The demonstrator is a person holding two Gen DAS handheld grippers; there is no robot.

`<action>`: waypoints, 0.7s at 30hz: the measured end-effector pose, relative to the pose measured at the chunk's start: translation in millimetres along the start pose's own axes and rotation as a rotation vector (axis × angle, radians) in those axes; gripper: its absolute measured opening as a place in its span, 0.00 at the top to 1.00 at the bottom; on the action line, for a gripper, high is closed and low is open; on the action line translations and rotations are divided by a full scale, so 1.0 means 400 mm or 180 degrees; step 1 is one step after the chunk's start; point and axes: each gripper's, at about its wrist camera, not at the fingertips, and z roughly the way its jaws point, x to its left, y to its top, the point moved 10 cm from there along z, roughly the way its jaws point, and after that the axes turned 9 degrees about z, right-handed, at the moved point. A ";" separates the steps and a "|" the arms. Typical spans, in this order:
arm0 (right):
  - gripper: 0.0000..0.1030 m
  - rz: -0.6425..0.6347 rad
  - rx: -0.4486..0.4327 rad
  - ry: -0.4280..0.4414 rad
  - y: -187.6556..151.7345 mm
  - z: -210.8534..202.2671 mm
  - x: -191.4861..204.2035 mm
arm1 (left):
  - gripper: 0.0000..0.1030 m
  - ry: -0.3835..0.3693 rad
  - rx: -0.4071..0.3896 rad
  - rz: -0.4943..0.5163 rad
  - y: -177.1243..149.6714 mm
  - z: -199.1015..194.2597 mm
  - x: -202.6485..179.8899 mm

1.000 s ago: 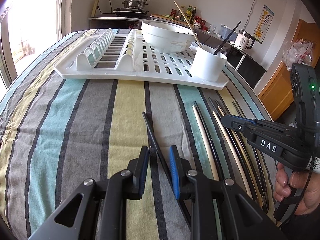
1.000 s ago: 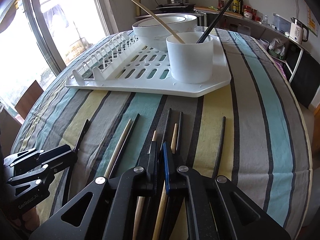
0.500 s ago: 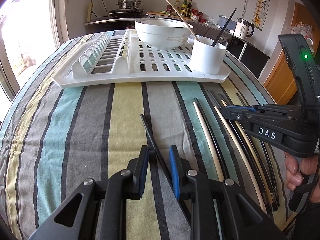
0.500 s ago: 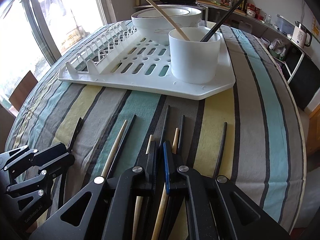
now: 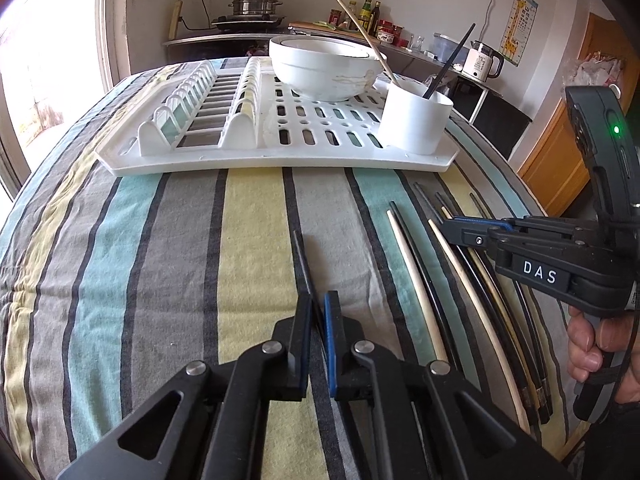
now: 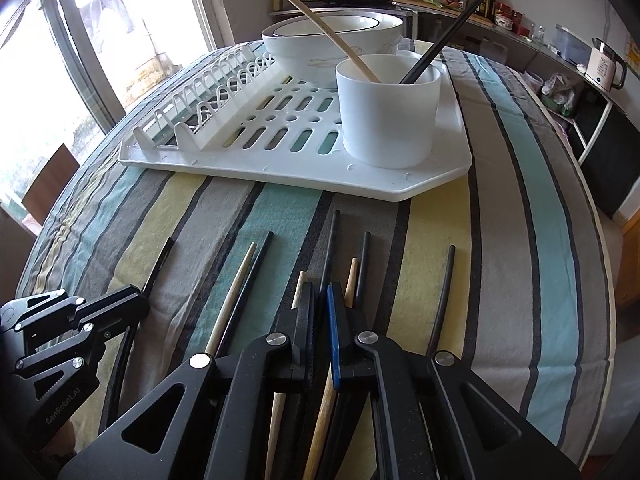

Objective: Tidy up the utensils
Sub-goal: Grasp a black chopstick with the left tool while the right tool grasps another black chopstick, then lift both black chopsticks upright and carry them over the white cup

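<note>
Left gripper [image 5: 318, 308]: jaws narrowed since a second ago, now clenched on the lone black chopstick [image 5: 302, 262] lying on the striped cloth [image 5: 160, 260]
Meaning: pick secured, lift likely next
Right gripper [image 6: 320, 300]: unchanged, pinching a black chopstick [image 6: 330, 248] in the loose row
White cup [image 6: 388, 108]: on the drying rack [image 6: 256, 168], already holding two chopsticks
</note>
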 end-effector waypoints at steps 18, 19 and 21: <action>0.95 0.0112 -0.0560 0.0305 0.050 -0.176 0.012 | 0.95 -0.0125 -0.0343 0.0136 0.094 -0.128 -0.021; 0.95 0.0113 -0.0601 0.0319 0.053 -0.190 0.014 | 0.95 -0.0125 -0.0374 0.0144 0.101 -0.138 -0.022; 0.95 0.0108 -0.0689 0.0345 0.060 -0.218 0.020 | 0.95 -0.0139 -0.0451 0.0160 0.118 -0.164 -0.025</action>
